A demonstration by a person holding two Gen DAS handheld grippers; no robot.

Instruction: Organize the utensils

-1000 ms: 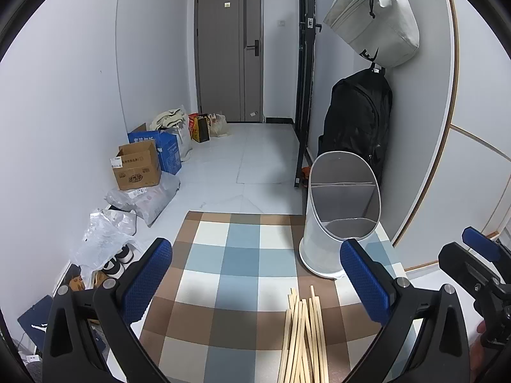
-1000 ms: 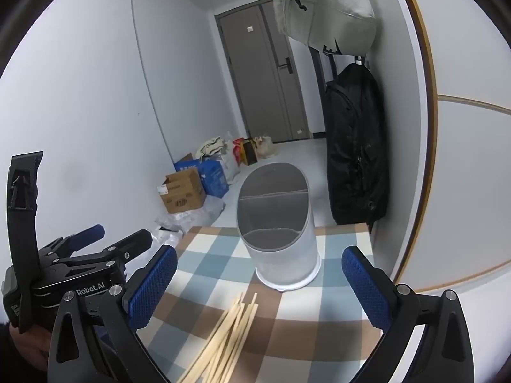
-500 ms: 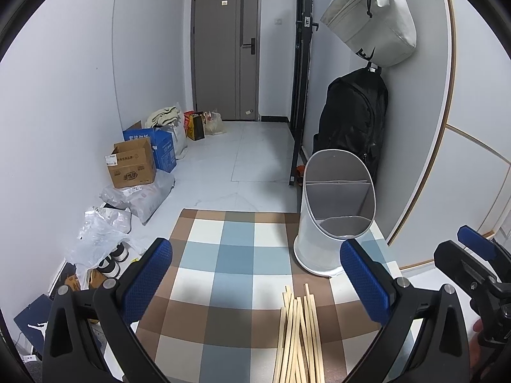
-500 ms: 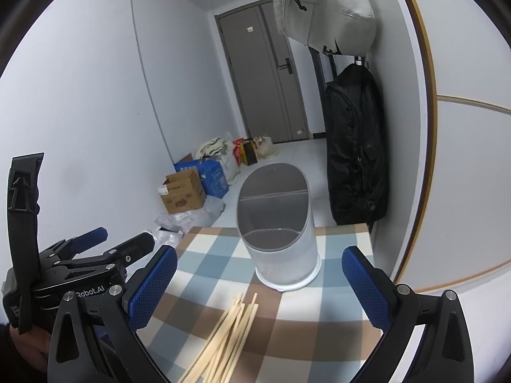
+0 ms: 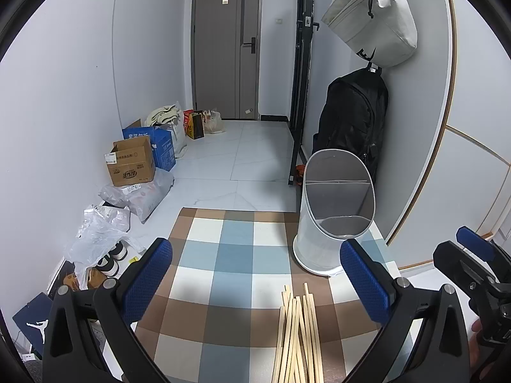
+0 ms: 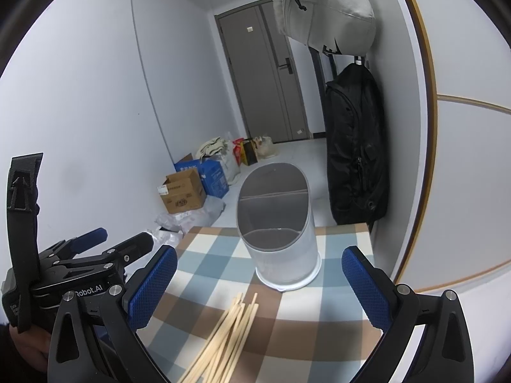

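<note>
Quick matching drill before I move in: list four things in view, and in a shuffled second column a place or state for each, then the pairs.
Things:
1. chopsticks
2. white holder
3. black backpack
4. left gripper

Places or states:
A. hanging against the wall behind the table
B. open, holding nothing
C. lying in a loose bundle on the checked cloth
D. standing upright at the cloth's far right, compartments empty

Pairs: 1-C, 2-D, 3-A, 4-B
</note>
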